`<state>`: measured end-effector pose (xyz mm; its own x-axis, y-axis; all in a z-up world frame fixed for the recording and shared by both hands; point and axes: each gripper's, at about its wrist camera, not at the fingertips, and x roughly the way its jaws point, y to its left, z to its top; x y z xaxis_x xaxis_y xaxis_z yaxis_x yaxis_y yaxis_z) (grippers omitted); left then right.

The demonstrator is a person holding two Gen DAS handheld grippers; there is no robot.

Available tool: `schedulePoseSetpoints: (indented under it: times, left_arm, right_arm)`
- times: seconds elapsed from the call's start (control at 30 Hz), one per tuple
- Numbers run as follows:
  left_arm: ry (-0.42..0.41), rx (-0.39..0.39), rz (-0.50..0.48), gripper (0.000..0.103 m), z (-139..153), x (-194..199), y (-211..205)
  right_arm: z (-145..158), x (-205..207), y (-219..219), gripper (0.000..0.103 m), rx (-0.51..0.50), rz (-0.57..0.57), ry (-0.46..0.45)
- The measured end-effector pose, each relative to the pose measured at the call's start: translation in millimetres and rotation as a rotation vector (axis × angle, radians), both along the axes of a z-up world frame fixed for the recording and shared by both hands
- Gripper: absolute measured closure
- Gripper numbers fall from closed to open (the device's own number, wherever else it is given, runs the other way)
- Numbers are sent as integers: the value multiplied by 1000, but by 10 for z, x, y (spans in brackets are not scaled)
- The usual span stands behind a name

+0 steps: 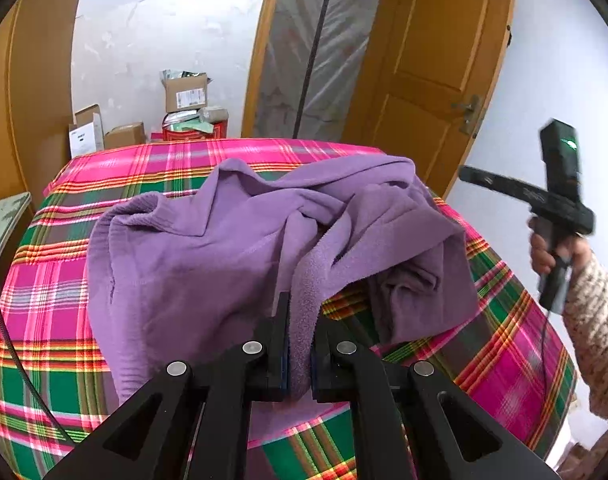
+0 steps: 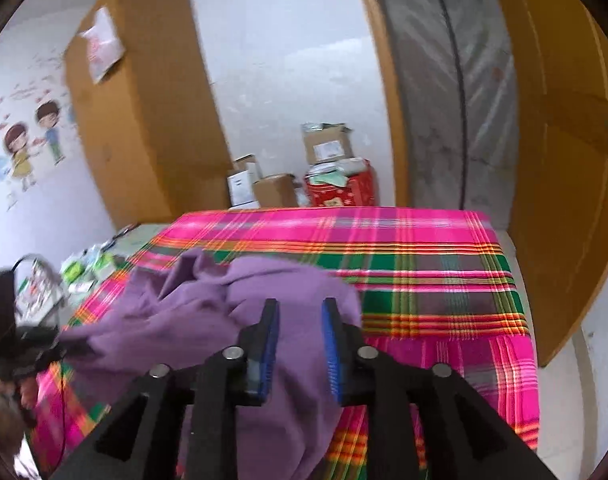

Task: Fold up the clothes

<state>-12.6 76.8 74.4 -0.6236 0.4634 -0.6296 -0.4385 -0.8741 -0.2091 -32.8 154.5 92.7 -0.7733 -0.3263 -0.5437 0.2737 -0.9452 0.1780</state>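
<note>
Left tool [image 1: 300, 320] pinches the purple garment's [image 1: 208, 264] edge; right tool [image 2: 300, 312] spread above it, tablecloth [image 2: 423, 280] beyond bare.

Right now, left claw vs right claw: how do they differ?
The left claw is shut on a fold of the purple garment; the right claw stands open, gripping nothing. The left claw sits low at the garment's near edge; the right claw hovers above it. Both point across the plaid-covered table.

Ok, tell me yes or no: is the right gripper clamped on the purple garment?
No: the right gripper stands open above the purple garment.
</note>
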Motion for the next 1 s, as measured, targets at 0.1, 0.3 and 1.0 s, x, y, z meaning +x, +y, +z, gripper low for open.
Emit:
schedulePoseSetpoints:
  times: [0.1,0.3,1.0]
  left_arm:
    - [2,4,3,95,8,4,-6]
    - [3,-1,8,95,7,8,-9]
    - [74,-22,-58,95,263,98,289]
  right_arm:
    - [-94,119,-177,69,92,50,-22]
    - [-443,123,-297,69,163,62,-97]
    - [186,526,53,101,93,-90,94]
